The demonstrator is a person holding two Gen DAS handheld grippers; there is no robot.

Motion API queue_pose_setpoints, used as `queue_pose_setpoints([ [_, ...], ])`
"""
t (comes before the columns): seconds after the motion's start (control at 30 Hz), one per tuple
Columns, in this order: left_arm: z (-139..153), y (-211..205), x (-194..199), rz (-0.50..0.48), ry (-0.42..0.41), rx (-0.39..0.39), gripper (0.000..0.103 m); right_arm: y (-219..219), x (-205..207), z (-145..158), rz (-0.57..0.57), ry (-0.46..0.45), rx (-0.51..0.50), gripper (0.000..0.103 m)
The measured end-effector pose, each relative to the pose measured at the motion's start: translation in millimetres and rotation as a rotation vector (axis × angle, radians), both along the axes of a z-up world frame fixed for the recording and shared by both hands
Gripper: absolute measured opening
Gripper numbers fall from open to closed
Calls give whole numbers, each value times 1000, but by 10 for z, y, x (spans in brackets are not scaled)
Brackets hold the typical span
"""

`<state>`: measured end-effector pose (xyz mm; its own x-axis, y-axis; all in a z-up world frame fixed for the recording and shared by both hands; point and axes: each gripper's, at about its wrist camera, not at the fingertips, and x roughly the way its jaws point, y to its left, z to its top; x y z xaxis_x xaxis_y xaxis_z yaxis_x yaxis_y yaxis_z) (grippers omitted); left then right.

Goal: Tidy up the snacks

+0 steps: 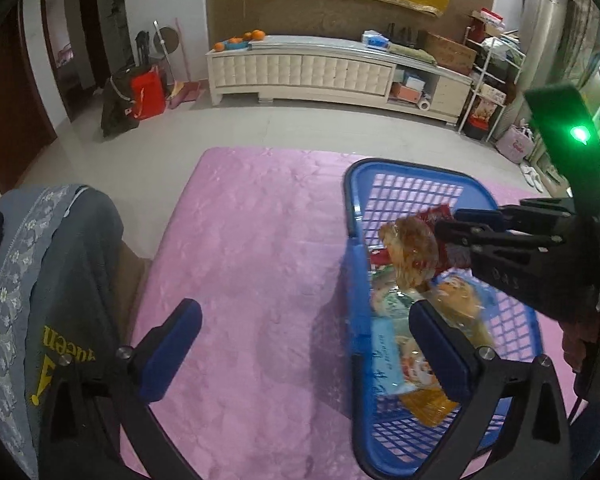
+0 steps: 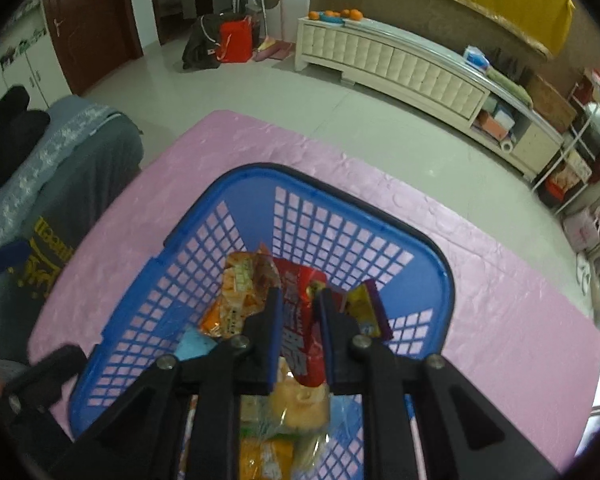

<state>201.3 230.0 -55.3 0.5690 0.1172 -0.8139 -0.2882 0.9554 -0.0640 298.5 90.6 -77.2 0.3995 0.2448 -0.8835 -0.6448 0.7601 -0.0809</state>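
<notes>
A blue plastic basket [image 1: 416,174] [image 2: 332,216] stands on a pink table cover [image 1: 252,240] [image 2: 492,264] and holds several snack packets [image 1: 392,356] [image 2: 236,304]. My right gripper [image 2: 298,300] is shut on a red snack packet [image 2: 304,332] and holds it over the basket. In the left wrist view the right gripper [image 1: 440,236] comes in from the right, with the red packet [image 1: 432,216] and a clear packet of brown snack [image 1: 412,252] at its tips. My left gripper [image 1: 304,324] is open and empty, its right finger over the basket's left wall.
A chair draped with grey clothing [image 1: 56,280] [image 2: 60,184] stands at the table's left edge. Across the tiled floor are a long white cabinet [image 1: 320,72] [image 2: 400,60], a red bag [image 1: 148,94] and shelving [image 1: 488,84].
</notes>
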Motion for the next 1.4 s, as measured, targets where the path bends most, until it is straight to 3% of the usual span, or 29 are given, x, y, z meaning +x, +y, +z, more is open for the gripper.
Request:
queue_pose_setpoints([
  [0.07,-24,21,-7,14,0,-16,103,-9,-12,-13,-2,-20,-12,32],
  [0.13,-18,-11,-53,26,-7,6,103,-61,-42,13,-20,-60,-17,48],
  [0.17,2,-30,-95,33,-24,23,103,-98,-57,31,-23,-64,-7,66],
  [0.2,36,-79,-141,30,-41,34,103,-139,-77,59,-30,-70,8,75],
  [0.43,205,-299,-489,37,-148,5,103,-728,-437,313,-102,-55,162,76],
  [0.6,408,-716,-836,19,-276,98,103,-1297,-944,543,-136,-178,242,77],
  [0.87,476,-1451,-1422,28,-443,144,103,-1996,-1775,672,-224,-401,269,82],
  [1.0,383,-1740,-1704,-8,-466,100,103,-2205,-2184,665,-270,-501,287,84],
  [1.13,423,-1965,-1878,-52,-484,134,103,-2387,-2505,719,-334,-531,365,89],
  [1.27,531,-2111,-2040,-98,-514,150,103,-2479,-2793,788,-390,-592,381,103],
  [1.4,567,-2218,-2169,-112,-526,158,102,-2488,-2953,838,-389,-614,377,103],
])
